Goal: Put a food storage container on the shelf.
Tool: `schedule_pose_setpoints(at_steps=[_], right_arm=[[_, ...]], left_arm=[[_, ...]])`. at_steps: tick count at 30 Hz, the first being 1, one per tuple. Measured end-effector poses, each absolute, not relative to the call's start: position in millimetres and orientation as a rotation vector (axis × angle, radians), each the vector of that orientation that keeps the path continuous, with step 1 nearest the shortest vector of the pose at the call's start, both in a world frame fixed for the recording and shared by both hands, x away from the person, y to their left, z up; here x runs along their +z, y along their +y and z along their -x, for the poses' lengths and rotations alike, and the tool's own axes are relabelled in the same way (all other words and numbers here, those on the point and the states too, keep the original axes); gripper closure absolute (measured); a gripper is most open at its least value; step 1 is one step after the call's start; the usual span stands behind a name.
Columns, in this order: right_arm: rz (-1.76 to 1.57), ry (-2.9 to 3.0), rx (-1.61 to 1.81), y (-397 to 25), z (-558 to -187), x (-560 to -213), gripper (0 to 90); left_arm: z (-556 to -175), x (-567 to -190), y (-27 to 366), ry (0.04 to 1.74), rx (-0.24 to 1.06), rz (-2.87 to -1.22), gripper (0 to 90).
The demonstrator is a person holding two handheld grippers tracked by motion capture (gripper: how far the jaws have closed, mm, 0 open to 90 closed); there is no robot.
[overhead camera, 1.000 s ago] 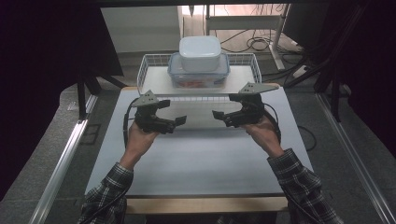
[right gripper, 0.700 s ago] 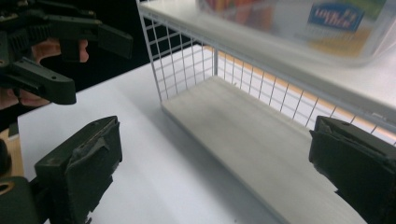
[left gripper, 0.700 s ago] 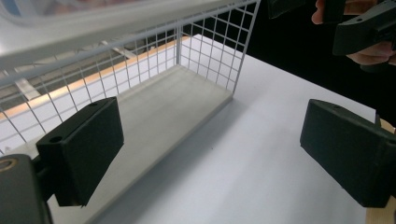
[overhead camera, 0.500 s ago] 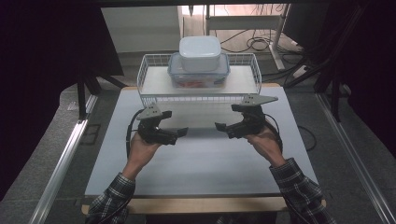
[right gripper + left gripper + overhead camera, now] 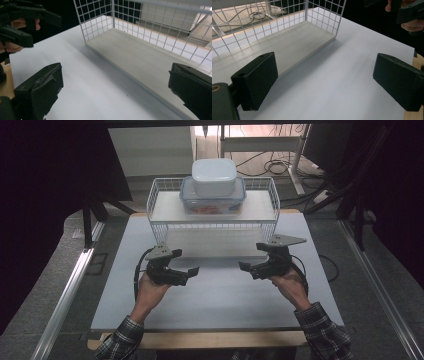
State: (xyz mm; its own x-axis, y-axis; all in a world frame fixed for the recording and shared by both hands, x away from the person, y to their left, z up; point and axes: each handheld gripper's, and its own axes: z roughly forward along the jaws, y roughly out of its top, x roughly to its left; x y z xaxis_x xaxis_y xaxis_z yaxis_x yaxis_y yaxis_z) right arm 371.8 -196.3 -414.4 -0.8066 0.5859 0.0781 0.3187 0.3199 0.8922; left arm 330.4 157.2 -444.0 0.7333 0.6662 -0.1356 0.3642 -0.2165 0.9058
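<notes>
We hold both tools low over the bare white desk [image 5: 215, 295], about midway between its near and far edges, and neither holds anything: the left gripper [image 5: 194, 270] has its jaws spread wide, as its own view shows with only desk surface between the two black pads, and the right gripper [image 5: 243, 266] is spread just as wide, with nothing between its pads but desk and the lower board of the rack. What we appear to be working with is the stack on the white wire rack [image 5: 160, 210] at the far edge of the desk: a clear lidded container [image 5: 189, 199] on the rack's upper shelf, with a smaller white box [image 5: 214, 176] resting on its lid. That stack sits at the middle of the shelf, straight ahead of the gap between our two grippers and above them, well apart from both. Its long axis runs left to right, along the desk's far edge, so its short ends face outward, one toward each of our sides. Neither hand looks clearly nearer; the stack lies nearly centred between them, so we judge that a reach would go forward and up from both sides alike, each gripper coming in at its own end, clearing the shelf's raised wire rim.
</notes>
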Motion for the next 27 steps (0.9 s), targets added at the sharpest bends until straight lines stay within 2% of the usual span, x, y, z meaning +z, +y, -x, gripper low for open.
schedule_pose_setpoints(at_steps=[10,27], right_arm=[[-0.828,2.330,1.443,-203.3,-358.0,-427.5,0.0],[-0.849,2.335,1.399,-220.3,-335.2,-452.9,1.3]], left_arm=[[-317.8,-463.6,156.0,0.820,0.320,-1.848,5.5],[-293.2,-493.4,168.9,0.869,0.359,-1.866,5.4]])
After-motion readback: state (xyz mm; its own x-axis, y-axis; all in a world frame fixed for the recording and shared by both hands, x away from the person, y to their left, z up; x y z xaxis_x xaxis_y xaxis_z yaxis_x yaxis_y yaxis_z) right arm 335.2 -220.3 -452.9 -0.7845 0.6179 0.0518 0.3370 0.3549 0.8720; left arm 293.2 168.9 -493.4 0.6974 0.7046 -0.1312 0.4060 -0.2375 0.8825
